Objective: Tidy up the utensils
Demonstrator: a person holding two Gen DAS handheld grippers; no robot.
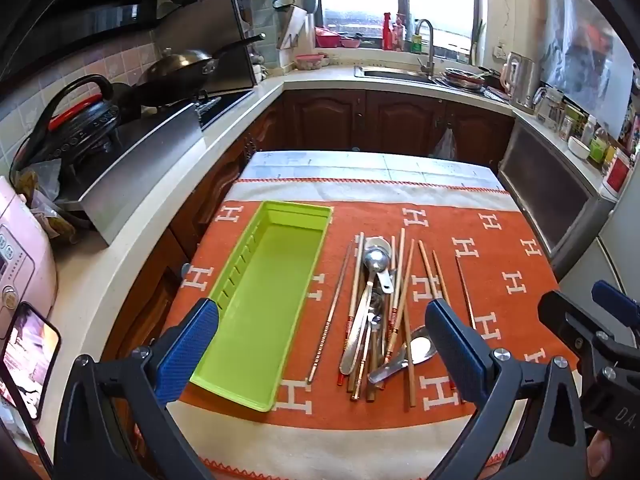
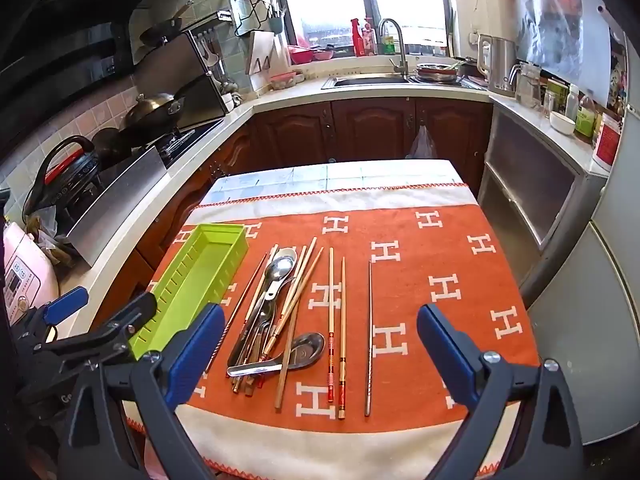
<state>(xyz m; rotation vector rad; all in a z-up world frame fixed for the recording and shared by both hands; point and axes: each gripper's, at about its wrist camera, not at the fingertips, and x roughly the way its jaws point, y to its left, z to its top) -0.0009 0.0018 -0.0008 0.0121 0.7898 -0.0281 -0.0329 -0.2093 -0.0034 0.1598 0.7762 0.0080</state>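
An empty lime-green utensil tray (image 1: 260,300) (image 2: 192,280) lies on the left of an orange cloth with white H marks (image 1: 500,248) (image 2: 440,248). To its right is a heap of wooden chopsticks and metal spoons (image 1: 376,312) (image 2: 272,308). A broad metal spoon (image 1: 416,350) (image 2: 304,350) lies at the heap's near end. Loose chopsticks (image 2: 336,332) and one metal chopstick (image 2: 369,336) lie further right. My left gripper (image 1: 320,344) is open and empty, above the near table edge. My right gripper (image 2: 318,352) is open and empty too, and also shows in the left wrist view (image 1: 592,320).
The table stands in a U-shaped kitchen. A stove with a wok (image 1: 180,68) and a pressure cooker (image 1: 80,120) is on the left counter, a sink (image 1: 396,74) under the window, jars and a kettle (image 2: 496,64) on the right counter. A phone (image 1: 28,356) is at left.
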